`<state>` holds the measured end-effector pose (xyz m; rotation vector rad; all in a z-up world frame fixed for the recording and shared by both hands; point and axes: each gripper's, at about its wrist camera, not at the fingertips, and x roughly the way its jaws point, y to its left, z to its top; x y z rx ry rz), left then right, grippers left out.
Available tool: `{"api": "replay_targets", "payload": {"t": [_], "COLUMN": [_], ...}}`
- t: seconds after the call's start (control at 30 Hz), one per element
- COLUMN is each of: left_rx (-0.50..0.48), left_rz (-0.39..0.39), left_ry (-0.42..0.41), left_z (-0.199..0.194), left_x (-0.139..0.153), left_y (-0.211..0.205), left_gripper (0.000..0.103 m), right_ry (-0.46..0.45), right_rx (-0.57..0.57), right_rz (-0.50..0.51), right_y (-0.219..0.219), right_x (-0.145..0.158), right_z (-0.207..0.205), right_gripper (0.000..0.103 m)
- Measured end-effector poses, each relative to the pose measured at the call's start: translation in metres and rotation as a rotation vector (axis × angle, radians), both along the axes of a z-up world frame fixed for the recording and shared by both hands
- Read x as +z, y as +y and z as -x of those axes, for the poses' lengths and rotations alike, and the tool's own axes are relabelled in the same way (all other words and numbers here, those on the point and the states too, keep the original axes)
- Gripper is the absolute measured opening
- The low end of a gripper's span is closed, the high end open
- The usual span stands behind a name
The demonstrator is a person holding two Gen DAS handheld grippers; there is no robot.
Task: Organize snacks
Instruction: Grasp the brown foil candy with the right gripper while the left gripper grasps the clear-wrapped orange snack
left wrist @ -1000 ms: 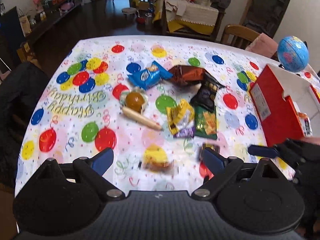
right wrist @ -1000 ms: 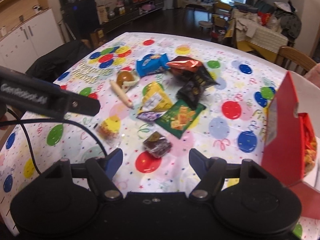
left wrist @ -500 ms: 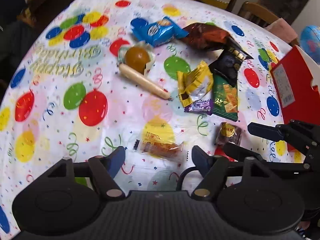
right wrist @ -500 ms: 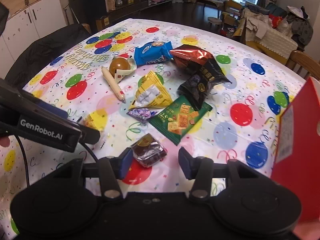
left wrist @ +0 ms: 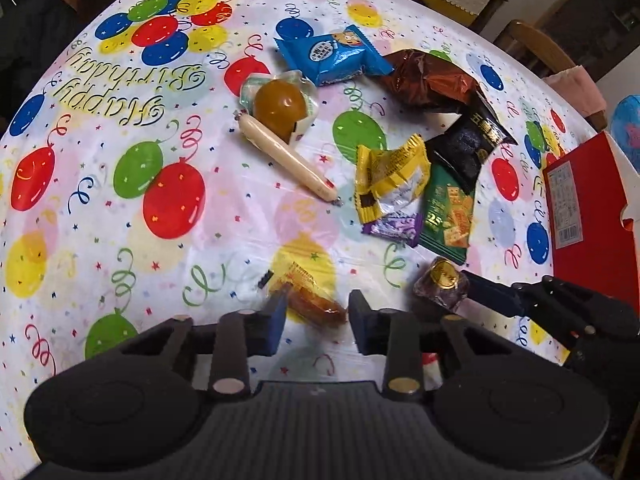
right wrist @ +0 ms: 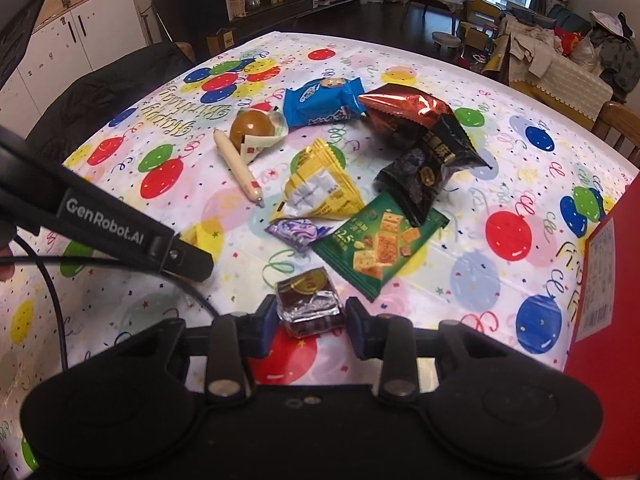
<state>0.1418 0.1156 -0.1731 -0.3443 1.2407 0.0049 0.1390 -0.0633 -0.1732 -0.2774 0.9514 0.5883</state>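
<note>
Covering the table [right wrist: 460, 80], a balloon-print cloth carries nearly all the snacks loose near its middle, so sorting has barely begun; the red box [left wrist: 584, 216] stands at the right edge. Largest of the pile are the blue packet [left wrist: 334, 56] and green cracker pack [right wrist: 384, 244], then the sausage stick [left wrist: 288, 156]. Both grippers are closing: the left gripper [left wrist: 318, 320] has its fingers narrowing around an orange clear-wrapped snack [left wrist: 310, 294], the right gripper [right wrist: 310, 322] around a small dark wrapped cake [right wrist: 308, 300]. Neither is lifted yet.
</note>
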Motion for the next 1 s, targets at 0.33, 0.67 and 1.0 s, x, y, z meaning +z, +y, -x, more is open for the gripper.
{"api": "replay_targets", "payload": {"t": [0.33, 0.67, 1.0], "left_rx": [-0.025, -0.012, 0.032], "left_rz": [-0.024, -0.061, -0.086], "left_ry": [-0.019, -0.026, -0.016], "left_z": [0.011, 0.018, 0.005], "left_x": [0.006, 0.011, 0.007], "left_y": [-0.006, -0.006, -0.007], "left_gripper": [0.011, 0.013, 0.063], "right_ry": [-0.025, -0.043, -0.07], "right_rx": [-0.06, -0.084, -0.103], "right_rz": [0.0, -0.024, -0.033], "right_y": [-0.011, -0.019, -0.021], "right_x": [0.01, 0.025, 0.034], "right_z": [0.018, 0.04, 0.045], "right_gripper": [0.033, 0.033, 0.033]}}
